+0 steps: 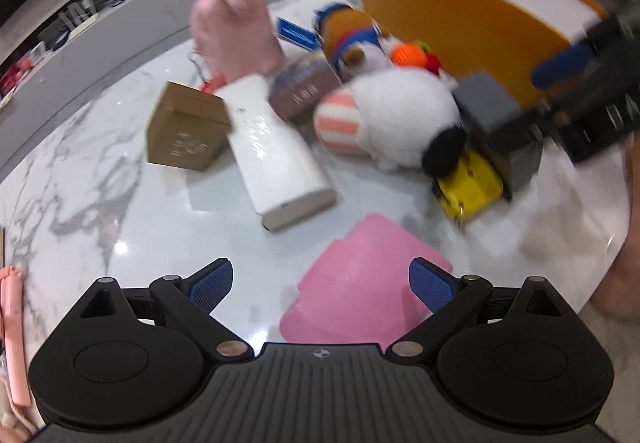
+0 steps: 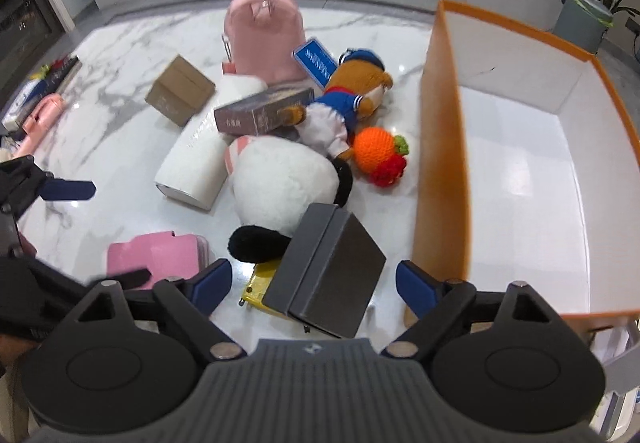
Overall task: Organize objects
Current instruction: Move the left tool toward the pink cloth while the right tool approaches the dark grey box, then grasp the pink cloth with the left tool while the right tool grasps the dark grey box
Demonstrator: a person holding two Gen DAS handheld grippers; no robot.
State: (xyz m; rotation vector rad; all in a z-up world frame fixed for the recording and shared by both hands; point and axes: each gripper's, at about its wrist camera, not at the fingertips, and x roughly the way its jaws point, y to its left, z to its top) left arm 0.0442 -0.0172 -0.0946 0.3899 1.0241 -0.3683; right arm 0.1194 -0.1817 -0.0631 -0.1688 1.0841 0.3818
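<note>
Both grippers point steeply down at a marble table strewn with things. The right gripper hangs over a grey box, its blue-padded fingers apart on either side of the box and clear of it; nothing is gripped. That box is tilted, resting on a yellow case and just beside the near wall of a big orange bin, whose white inside shows nothing in it. The left gripper hovers above a flat pink pad, its fingers wide apart, not touching it. Behind lies the heap: a white plush with a black ear, a bear in a blue sailor suit, an orange knitted ball with a red knitted piece against it, a white roll pack, a dark book-like box propped on it, a brown carton, a pink backpack standing upright and a blue card leaning beside it. In the right view the left gripper enters from the left edge, low over the pink pad.
</note>
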